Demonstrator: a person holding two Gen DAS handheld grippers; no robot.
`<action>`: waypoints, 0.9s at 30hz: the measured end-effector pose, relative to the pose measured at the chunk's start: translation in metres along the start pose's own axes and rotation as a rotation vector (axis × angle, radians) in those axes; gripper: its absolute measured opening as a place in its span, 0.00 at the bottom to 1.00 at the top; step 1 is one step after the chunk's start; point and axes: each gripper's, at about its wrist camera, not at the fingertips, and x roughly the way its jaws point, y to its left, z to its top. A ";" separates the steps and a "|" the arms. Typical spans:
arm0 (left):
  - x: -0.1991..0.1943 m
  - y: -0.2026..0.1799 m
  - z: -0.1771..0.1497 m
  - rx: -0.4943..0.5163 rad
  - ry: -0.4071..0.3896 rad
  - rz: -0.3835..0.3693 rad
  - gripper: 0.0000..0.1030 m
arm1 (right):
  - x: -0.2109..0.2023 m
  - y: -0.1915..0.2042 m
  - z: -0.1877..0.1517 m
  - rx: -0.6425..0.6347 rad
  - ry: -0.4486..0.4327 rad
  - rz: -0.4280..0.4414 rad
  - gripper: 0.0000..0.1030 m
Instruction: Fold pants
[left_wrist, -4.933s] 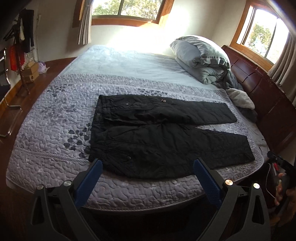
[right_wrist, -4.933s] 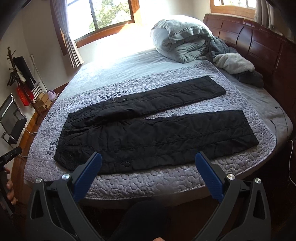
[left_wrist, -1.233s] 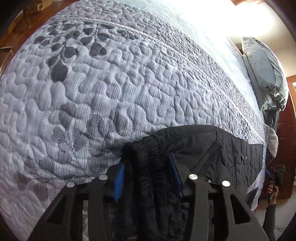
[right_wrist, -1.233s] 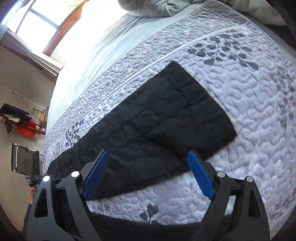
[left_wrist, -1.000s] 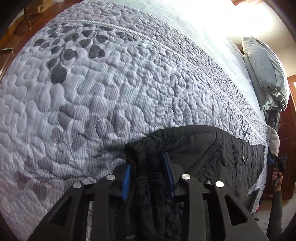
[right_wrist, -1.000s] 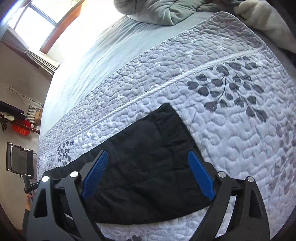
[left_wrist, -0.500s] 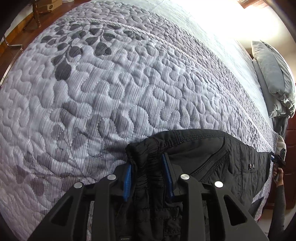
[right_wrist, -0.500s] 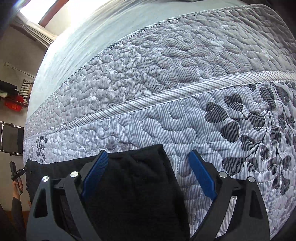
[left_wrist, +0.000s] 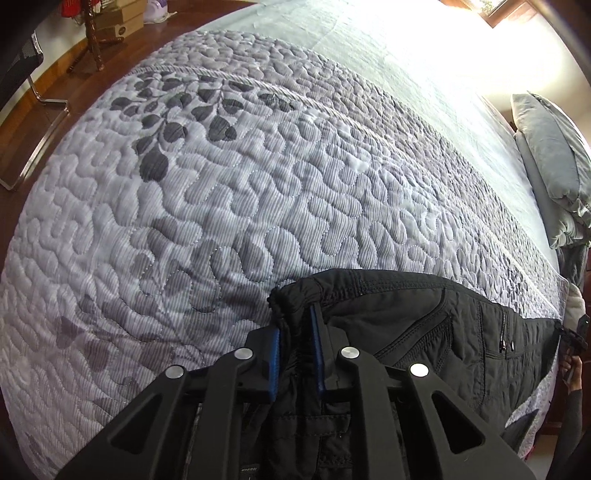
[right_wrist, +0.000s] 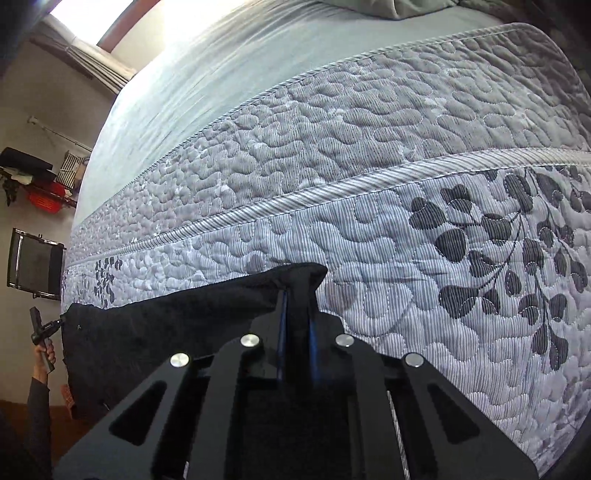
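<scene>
In the left wrist view, we have the left gripper (left_wrist: 297, 345) clamped on the bunched waistband corner of the black pants (left_wrist: 424, 332), its blue pads having just closed tighter on the fabric pinched between them. The pants lie on the near part of the grey quilted bedspread (left_wrist: 221, 177), the waist end running off to the right toward the pillow (left_wrist: 554, 155) side. We judge the fold barely begun: this end is only gripped, and no layer looks turned over yet. The gripper points steeply down at the bed.

In the right wrist view, our right gripper (right_wrist: 295, 325) has just snapped closed on the far corner of a trouser leg hem, a tuck of black cloth standing up between the pads. The rest of the pants stretch away to the left along the near edge of the bedspread. This gripper also tilts steeply downward. With both ends held, we reckon the lifting and doubling-over remains.
</scene>
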 end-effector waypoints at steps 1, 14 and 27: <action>-0.007 0.000 0.000 0.000 -0.016 -0.002 0.13 | -0.010 0.002 -0.002 -0.002 -0.018 0.000 0.07; -0.114 -0.034 -0.016 0.094 -0.191 -0.099 0.09 | -0.152 0.035 -0.066 -0.004 -0.234 0.004 0.05; -0.203 -0.024 -0.094 0.199 -0.327 -0.179 0.09 | -0.213 0.035 -0.215 0.004 -0.363 -0.013 0.05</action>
